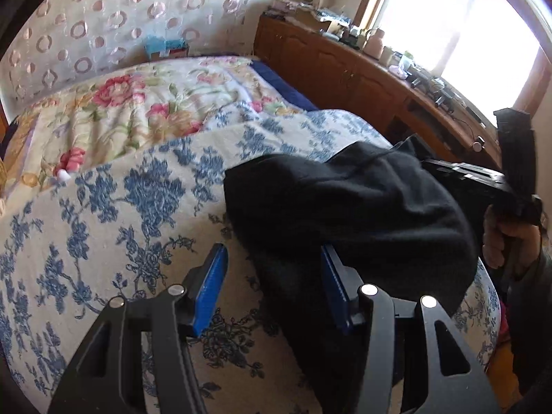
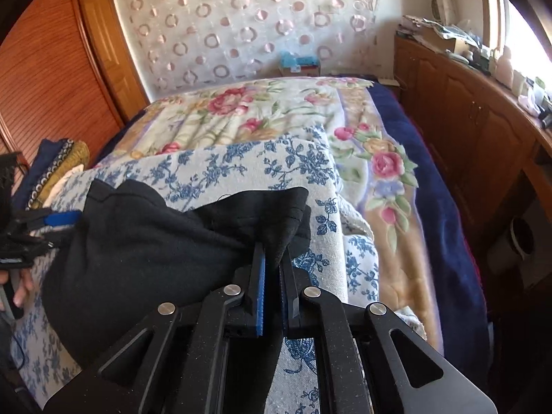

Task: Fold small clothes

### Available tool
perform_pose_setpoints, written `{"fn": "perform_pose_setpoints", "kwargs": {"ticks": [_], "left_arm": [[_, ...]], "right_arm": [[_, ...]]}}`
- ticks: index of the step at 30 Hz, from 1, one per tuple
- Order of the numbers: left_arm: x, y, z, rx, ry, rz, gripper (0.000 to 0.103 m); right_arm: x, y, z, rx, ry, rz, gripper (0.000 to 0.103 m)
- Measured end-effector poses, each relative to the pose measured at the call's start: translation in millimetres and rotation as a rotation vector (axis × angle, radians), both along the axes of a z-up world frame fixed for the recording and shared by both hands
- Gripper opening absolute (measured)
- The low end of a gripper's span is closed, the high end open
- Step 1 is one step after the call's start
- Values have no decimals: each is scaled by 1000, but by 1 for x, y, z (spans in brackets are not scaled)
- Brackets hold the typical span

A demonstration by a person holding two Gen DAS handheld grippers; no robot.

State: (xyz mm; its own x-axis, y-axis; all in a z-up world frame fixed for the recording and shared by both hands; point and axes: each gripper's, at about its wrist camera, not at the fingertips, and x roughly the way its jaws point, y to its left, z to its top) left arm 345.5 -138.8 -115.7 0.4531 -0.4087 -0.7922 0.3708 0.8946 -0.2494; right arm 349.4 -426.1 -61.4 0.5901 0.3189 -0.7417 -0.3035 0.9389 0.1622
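**Me:** Right wrist view has my right gripper [image 2: 270, 272] clamped hard on a bunched corner of the black garment [image 2: 145, 252], the blue pads nipped together with cloth squeezed between them. The rest of the garment trails off to the left over the blue-flowered blanket [image 2: 241, 165] on the bed.

**Helper:** And your other one?

**Me:** My left gripper [image 1: 272, 289] stands about half open. One blue finger [image 1: 212, 286] is bare over the blanket, while the other is partly draped by the garment's edge; nothing is pinched there.

**Helper:** So what makes this step go well?

**Me:** I judge the fold hasn't properly begun; the cloth is humped, not flat. I'd want the left jaws to take the free corner nearest them, catching one clean edge and not a wad. Then both corners should be drawn apart until the cloth lies taut and smooth.

**Helper:** Any risk?

**Me:** Picking up the blanket along with the garment, since the two lie touching.
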Motion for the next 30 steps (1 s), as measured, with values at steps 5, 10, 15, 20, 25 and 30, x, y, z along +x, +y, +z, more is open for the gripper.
{"fn": "perform_pose_setpoints", "kwargs": {"ticks": [5, 10, 15, 20, 25, 30], "left_arm": [[0, -3, -6, 10, -1, -5, 54], [2, -5, -7, 14, -13, -22, 54], [6, -4, -8, -67, 31, -66, 37], [7, -5, -8, -118, 46, -72, 11], [-12, -3, 18, -128, -39, -76, 7], [-42, 19, 60, -152, -126, -59, 6]], "right_arm": [[-10, 0, 13, -31, -52, -19, 59], [-9, 9, 3, -6, -4, 14, 71], [-4, 9, -22, 109, 114, 50, 71], [-9, 19, -23, 160, 130, 142, 37], [-21, 27, -9, 118, 70, 157, 19], [-43, 36, 33, 127, -71, 157, 17]]}}
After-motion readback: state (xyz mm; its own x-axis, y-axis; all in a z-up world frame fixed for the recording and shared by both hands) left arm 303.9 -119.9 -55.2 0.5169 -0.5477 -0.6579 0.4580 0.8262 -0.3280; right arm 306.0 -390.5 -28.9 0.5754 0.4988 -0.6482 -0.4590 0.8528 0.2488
